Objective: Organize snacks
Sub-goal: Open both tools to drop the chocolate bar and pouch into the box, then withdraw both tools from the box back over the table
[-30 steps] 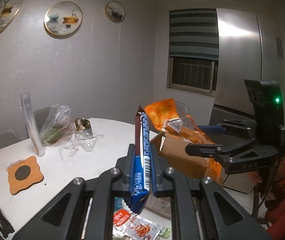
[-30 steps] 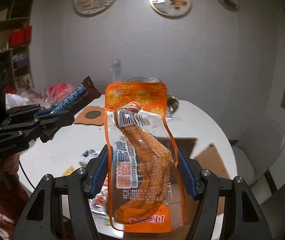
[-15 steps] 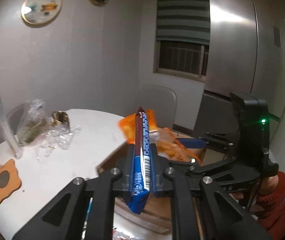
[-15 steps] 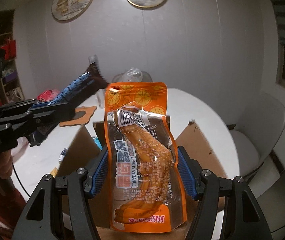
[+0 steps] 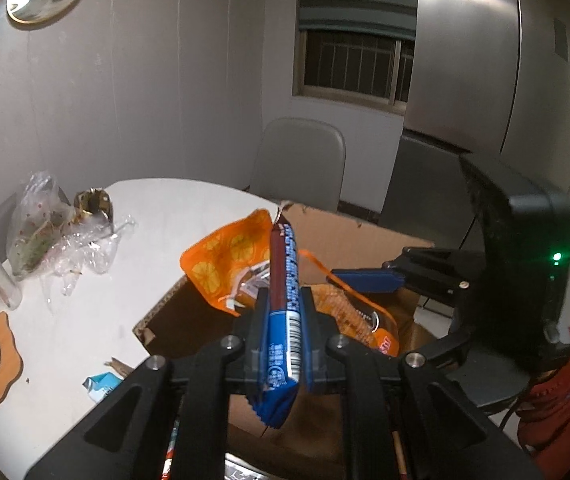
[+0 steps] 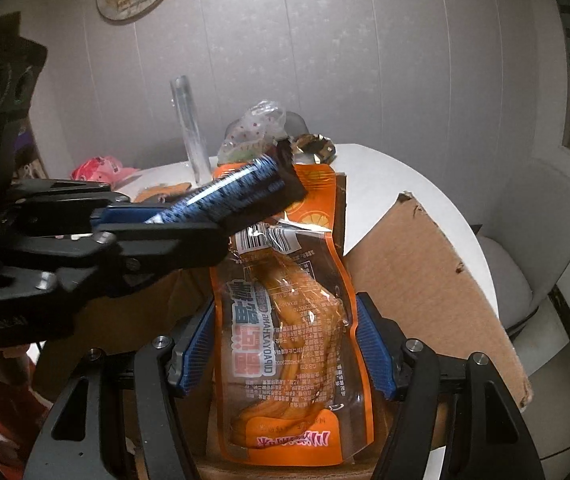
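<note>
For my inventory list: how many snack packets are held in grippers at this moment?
2. The blue snack bar is clamped in the left gripper; the orange pouch sits between the right gripper's pads, both over the cardboard box. Others may lie hidden inside.

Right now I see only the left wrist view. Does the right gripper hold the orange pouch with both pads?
Observer: Yes. In the right wrist view the right gripper has its blue pads on both side edges of the orange pouch.
Operator: What does the pouch's front show?
Observer: A clear window with orange-brown food inside, and a barcode label near the top.
Operator: Is there something on the table that my view misses?
Observer: A pink packet lies on the table, beyond the left gripper.
</note>
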The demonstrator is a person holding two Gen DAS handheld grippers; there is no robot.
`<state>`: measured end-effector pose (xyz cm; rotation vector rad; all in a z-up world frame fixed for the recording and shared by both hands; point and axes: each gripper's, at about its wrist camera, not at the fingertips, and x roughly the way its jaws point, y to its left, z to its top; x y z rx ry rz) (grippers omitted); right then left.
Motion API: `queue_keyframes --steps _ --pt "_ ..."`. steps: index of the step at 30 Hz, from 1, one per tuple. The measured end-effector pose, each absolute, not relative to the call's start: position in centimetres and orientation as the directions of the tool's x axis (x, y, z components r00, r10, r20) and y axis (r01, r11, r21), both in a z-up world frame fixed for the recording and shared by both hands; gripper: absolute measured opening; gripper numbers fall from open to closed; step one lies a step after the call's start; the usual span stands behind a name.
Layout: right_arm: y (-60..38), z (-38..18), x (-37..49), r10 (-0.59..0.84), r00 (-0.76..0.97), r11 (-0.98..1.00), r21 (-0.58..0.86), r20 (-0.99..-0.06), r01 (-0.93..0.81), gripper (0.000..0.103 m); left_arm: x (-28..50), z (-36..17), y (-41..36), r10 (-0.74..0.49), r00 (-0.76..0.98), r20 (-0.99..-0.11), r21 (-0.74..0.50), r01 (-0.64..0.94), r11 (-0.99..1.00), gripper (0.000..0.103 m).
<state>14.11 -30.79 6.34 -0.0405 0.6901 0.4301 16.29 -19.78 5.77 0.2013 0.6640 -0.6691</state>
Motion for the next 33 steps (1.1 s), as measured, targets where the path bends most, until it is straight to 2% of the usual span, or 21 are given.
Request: queue_keyframes --steps 11,13,15,18,20,24,33 --pt "-29.4 5.5 13.8 0.335 0.683 0.914 0.049 -0.649 -0.402 0.066 16.8 4.5 -19.9 -0.472 0.588 -0.657 -0.008 0.62 0.784 0.014" --pt "-29.1 5.3 13.7 0.32 0.675 0.915 0.031 -0.665 -0.403 0.066 16.7 4.4 -19.8 -0.472 0.592 -0.654 -0.006 0.62 0.785 0.023" --pt "-28.5 5.1 13.9 0.304 0.664 0.914 0.012 -0.683 -0.407 0.067 16.3 4.6 -19.6 -0.472 0.602 -0.644 -0.002 0.616 0.788 0.043" --pt "-27.7 5.0 13.8 0.281 0.659 0.914 -0.017 -0.698 -0.406 0.071 15.8 4.9 -19.2 -0.458 0.629 -0.628 0.011 0.596 0.803 0.063" --pt "-27.8 5.2 13.5 0.275 0.667 0.918 -0.018 -0.693 -0.397 0.077 15.4 5.1 -18.7 -0.464 0.638 -0.615 0.009 0.594 0.804 0.068" --pt "-28.0 6.0 13.0 0.277 0.679 0.922 -0.012 -0.68 -0.387 0.081 14.7 5.8 -18.1 -0.461 0.66 -0.593 0.022 0.585 0.811 0.078" --pt "-28.7 6.9 10.9 0.265 0.696 0.923 -0.034 -0.667 -0.384 0.082 13.1 7.1 -16.4 -0.473 0.685 -0.554 0.015 0.576 0.817 0.082"
